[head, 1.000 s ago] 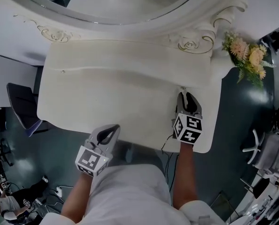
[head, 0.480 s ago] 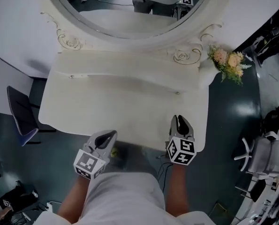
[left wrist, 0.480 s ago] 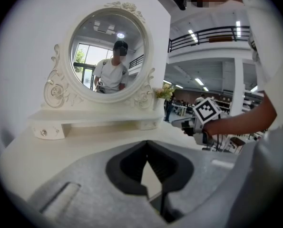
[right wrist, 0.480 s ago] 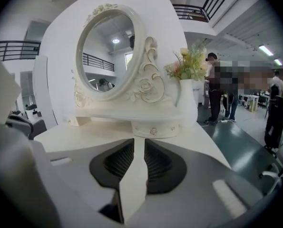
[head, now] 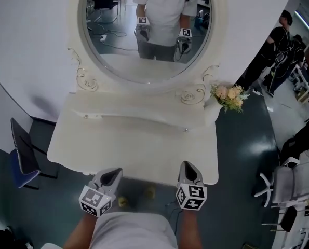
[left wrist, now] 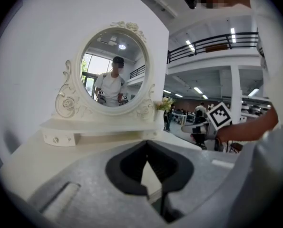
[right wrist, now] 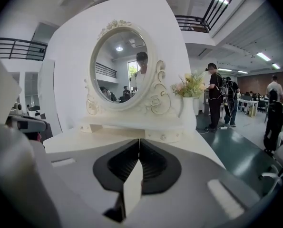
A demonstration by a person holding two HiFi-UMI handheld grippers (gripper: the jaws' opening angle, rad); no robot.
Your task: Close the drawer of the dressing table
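At the near edge of the white dressing table (head: 133, 144), both grippers are held side by side and well apart, pointing toward the oval mirror (head: 149, 30). The left gripper (head: 114, 173) has its jaws closed tip to tip with nothing between them, and the right gripper (head: 188, 166) is likewise closed and empty. The small drawer (head: 188, 128) sits flush in the right end of the raised shelf (head: 138, 113) beneath the mirror, its knob facing the right gripper across the tabletop. A bunch of flowers (head: 228, 95) stands at the table's right back corner. A dark chair (head: 22, 154) stands beside the table's left end, an office chair (head: 286, 183) off to the right, and a person in black (head: 281, 45) farther back.
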